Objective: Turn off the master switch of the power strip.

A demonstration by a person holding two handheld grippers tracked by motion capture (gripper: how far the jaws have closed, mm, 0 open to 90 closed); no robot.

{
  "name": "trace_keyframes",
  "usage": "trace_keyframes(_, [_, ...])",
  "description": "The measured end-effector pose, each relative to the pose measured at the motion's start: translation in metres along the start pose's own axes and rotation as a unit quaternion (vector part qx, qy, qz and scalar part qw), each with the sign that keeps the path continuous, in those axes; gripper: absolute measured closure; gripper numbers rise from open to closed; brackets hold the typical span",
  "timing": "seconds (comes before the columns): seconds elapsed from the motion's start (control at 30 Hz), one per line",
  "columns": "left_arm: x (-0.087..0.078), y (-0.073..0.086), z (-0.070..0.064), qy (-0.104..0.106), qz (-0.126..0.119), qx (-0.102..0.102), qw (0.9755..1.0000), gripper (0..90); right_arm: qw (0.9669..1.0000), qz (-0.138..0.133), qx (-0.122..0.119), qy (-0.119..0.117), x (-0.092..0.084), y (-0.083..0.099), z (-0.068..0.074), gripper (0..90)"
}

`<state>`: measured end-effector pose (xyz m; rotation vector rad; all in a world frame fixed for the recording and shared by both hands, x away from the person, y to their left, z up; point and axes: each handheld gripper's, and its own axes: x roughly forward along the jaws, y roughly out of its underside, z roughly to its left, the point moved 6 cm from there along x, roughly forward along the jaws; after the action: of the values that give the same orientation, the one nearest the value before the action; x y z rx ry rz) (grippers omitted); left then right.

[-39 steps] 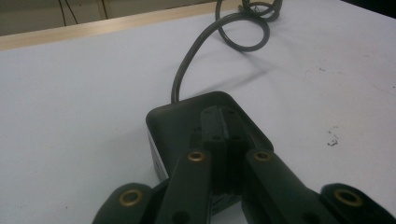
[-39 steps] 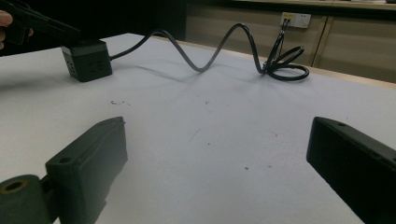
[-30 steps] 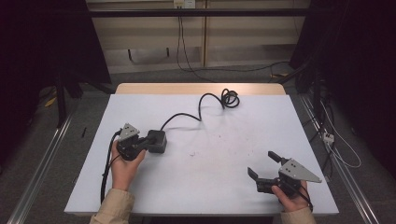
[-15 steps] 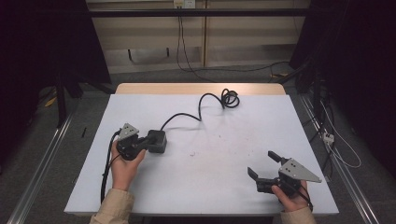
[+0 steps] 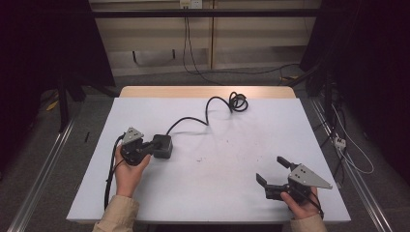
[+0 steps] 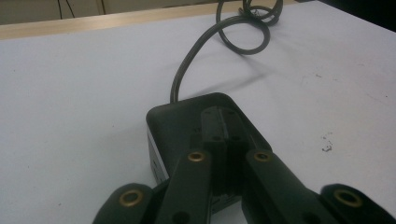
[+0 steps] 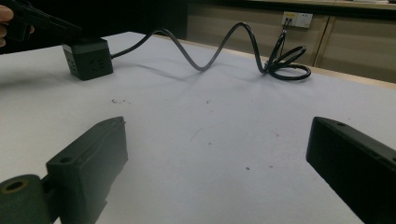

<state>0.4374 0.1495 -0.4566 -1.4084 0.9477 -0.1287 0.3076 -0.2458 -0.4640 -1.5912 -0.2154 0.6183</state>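
A black cube-shaped power socket [image 5: 165,146] sits on the white table [image 5: 217,193] at the left, and its black cable [image 5: 208,113] snakes back to a coil [image 5: 238,102] near the far edge. My left gripper [image 5: 155,143] is shut, its jaws pressed together and lying on top of the cube [image 6: 177,116]; the jaw tips [image 6: 223,116] grip nothing. My right gripper [image 5: 271,169] stands open near the front right corner, low over bare table. In the right gripper view, the gap between the wide-open jaws [image 7: 219,135] is empty, and the cube [image 7: 88,58] is far off at the left.
The table's wooden far edge [image 5: 203,91] lies just behind the coil. A wall outlet [image 7: 299,18] is on the cabinet behind. Metal rails [image 5: 43,169] run along the floor on both sides, and loose cables [image 5: 348,150] lie on the floor at the right.
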Motion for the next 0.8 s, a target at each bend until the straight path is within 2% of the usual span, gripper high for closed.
trace_keyframes(0.37, [0.0002,-0.0006,-0.0002,-0.002,-0.001,-0.003,1.0,90.0,1.0,0.0,0.0,0.001,0.0,-0.0002,-0.0003,5.0])
trace_keyframes(0.43, [-0.0016,-0.0029,-0.0002,-0.003,-0.009,-0.006,0.9999,90.0,1.0,-0.001,-0.001,0.002,0.0,-0.0004,-0.0006,5.0])
trace_keyframes(0.5, [-0.002,-0.0029,0.0006,-0.006,-0.005,-0.001,1.0,90.0,1.0,-0.001,-0.001,0.001,0.0002,-0.0005,-0.0004,5.0])
trace_keyframes(0.8, [-0.0022,-0.0031,0.001,-0.007,-0.007,-0.006,0.9999,90.0,1.0,-0.001,0.0,0.002,0.0002,-0.0007,-0.0006,5.1])
